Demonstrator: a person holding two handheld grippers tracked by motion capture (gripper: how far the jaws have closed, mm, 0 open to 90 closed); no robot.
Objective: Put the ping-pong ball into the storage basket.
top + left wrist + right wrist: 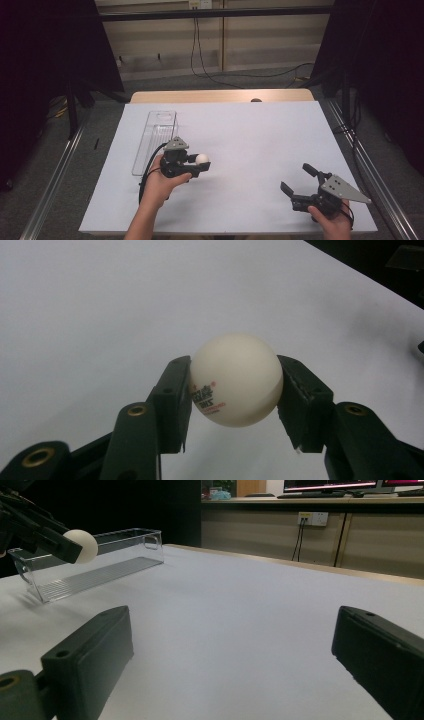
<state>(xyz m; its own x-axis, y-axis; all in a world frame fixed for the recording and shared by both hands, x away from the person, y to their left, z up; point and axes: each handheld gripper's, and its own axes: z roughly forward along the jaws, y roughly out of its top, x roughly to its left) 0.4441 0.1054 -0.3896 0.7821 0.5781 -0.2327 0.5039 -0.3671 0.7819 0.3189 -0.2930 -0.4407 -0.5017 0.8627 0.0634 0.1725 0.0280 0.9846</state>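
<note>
While the right gripper (299,181) rests near the counter's (250,130) front edge with fingers spread wide, the left gripper (202,161) clamps a white ball (202,158) between its fingertips above the counter, just beside the clear tray (150,137) farther back.

left gripper (200,162): near desk's left edge, held level in left hand (159,184), jaws clamped | right gripper (299,181): near front right corner, jaws wide apart, right hand (332,222) behind
</note>
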